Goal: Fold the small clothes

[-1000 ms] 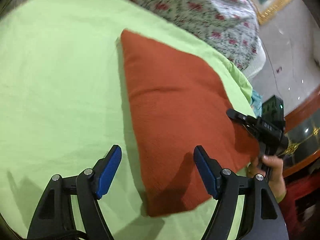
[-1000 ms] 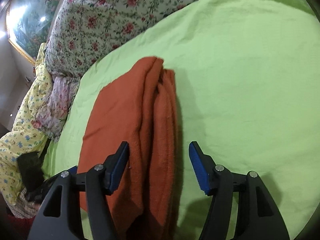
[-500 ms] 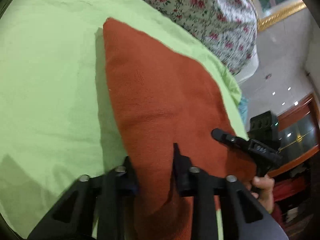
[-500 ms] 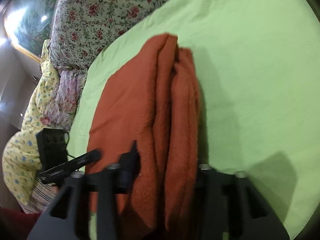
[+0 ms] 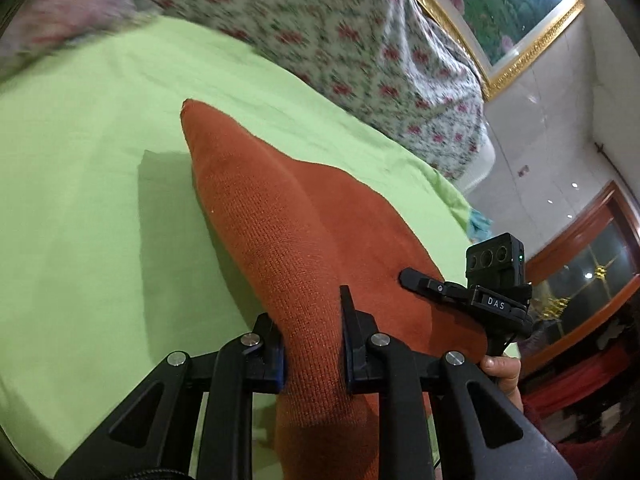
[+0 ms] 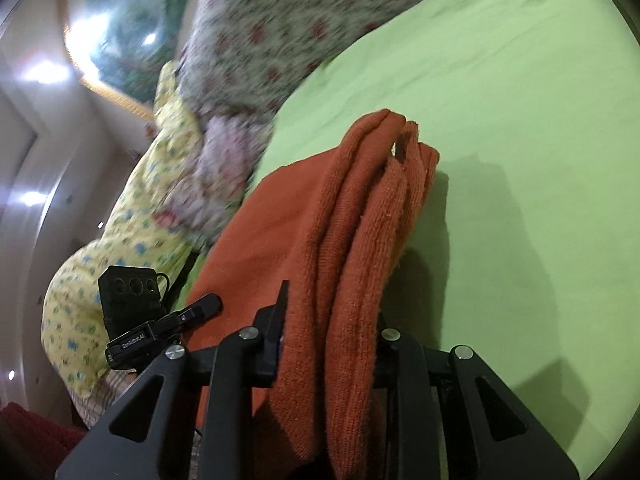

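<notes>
Change: my left gripper point(image 5: 312, 340) and right gripper point(image 6: 324, 344), jaws apart a second ago, have just closed
Grip: both clamped on the orange garment point(image 5: 304, 216)
Place: near end raised off the green sheet point(image 5: 80, 200)
Meaning: next fold can begin

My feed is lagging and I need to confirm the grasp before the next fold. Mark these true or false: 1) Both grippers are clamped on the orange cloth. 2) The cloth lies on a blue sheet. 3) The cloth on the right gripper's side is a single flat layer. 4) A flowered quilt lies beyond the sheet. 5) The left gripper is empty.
1) True: the left gripper and right gripper each pinch the orange cloth.
2) False: the sheet is light green.
3) False: several stacked folds show there.
4) True: the flowered quilt lies behind it.
5) False: the cloth is between its jaws.
</notes>
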{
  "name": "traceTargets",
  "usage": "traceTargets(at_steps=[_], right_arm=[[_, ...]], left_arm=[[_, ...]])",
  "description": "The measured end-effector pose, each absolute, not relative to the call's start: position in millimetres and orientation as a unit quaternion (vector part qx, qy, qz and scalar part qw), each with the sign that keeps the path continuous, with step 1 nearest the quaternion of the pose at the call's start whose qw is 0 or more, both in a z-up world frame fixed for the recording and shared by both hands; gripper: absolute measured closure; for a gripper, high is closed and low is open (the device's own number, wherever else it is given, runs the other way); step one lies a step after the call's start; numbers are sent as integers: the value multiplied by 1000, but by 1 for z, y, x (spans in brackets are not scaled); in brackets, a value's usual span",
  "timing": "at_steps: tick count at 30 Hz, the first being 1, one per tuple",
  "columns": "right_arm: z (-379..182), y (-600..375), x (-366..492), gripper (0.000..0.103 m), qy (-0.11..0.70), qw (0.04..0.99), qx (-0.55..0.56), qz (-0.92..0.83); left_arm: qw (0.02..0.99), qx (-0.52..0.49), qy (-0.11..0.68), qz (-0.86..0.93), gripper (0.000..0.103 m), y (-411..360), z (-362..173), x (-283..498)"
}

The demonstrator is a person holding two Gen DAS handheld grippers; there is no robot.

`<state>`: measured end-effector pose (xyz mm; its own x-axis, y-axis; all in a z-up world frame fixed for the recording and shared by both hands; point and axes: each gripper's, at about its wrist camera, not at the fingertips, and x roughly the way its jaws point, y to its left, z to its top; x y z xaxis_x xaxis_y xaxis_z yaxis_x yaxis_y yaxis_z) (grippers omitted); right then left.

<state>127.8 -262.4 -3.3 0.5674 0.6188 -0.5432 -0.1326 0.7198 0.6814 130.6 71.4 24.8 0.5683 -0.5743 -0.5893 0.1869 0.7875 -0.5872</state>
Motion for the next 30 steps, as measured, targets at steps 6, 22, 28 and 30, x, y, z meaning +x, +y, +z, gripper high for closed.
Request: traceTargets(at_steps=[6, 22, 28, 30], right_arm=[[-29, -188, 134, 77, 425, 811, 298, 270], [-30, -184, 103, 49, 450, 850, 217, 164], [10, -189, 79, 49, 386, 888, 200, 153], [14, -178, 86, 52, 393, 887, 183, 158]], left_arm=[[859, -258, 401, -187, 84, 136, 8, 84], [878, -198, 429, -80, 44, 142, -17, 43], [881, -178, 434, -57, 42, 137, -15, 28], [884, -161, 435, -46, 42, 133, -16, 24]])
